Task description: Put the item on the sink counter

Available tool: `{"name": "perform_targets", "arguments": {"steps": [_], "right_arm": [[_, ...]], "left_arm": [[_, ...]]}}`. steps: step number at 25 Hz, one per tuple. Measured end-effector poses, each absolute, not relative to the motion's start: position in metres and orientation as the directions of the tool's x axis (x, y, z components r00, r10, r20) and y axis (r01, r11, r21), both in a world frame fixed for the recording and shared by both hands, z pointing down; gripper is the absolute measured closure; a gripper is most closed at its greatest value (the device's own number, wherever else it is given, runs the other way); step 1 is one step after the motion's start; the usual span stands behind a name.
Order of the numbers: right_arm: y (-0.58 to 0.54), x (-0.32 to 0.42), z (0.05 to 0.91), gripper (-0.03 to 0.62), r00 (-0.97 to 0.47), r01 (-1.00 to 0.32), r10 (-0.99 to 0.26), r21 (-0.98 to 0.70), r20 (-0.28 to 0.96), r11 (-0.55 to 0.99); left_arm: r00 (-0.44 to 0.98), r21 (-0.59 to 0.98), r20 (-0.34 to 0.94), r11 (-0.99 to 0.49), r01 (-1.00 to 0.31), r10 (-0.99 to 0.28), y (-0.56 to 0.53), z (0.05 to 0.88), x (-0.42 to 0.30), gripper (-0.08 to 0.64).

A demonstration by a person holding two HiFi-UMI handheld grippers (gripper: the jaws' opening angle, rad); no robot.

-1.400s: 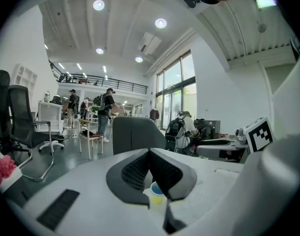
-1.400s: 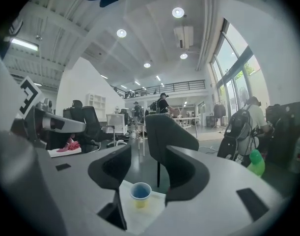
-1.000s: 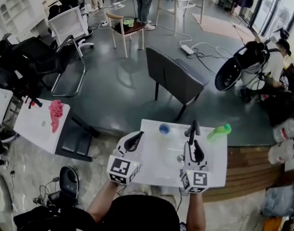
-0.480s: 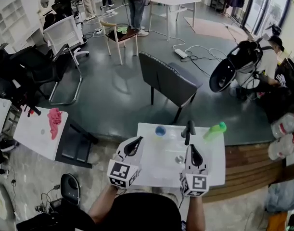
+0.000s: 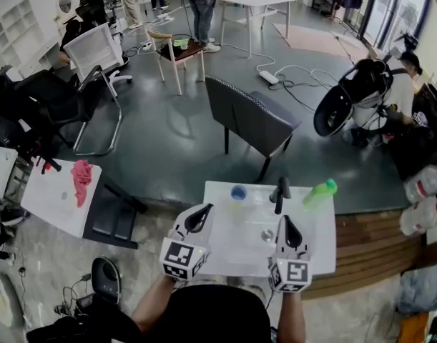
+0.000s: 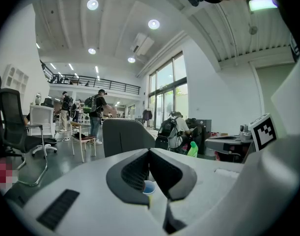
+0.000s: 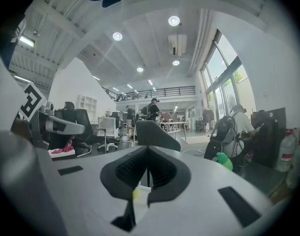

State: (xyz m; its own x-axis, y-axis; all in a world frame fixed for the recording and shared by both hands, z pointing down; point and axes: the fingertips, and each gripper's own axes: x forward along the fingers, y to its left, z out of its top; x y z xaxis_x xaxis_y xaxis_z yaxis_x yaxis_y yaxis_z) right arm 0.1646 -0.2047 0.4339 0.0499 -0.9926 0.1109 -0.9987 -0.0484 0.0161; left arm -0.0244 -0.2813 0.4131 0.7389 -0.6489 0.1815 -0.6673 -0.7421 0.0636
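Left gripper (image 5: 207,208) is closed and empty, the blue cup (image 5: 238,192) ahead of it. Right gripper (image 5: 285,219) has just closed, seemingly on nothing, faucet (image 5: 279,191) just ahead.

Sink counter (image 5: 320,238) bears blue cup (image 5: 238,192) and green bottle (image 5: 320,194), apparently tilted.

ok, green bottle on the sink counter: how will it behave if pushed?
The green bottle looks like plastic, so probably light. Its rounded body may roll or skid on the smooth counter. It sits near the edge, so it could fall off.
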Motion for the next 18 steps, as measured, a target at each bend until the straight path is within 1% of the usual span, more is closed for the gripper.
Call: {"name": "perform_targets", "arguments": {"steps": [18], "right_arm": [[-0.2084, 0.1628, 0.4278, 0.594, 0.044, -0.999, -0.993, 0.021, 0.113, -0.042]], "left_arm": [[0.733, 0.067, 0.189, -0.736, -0.674, -0.654, -0.2831, 0.4168, -0.0253, 0.557]]}}
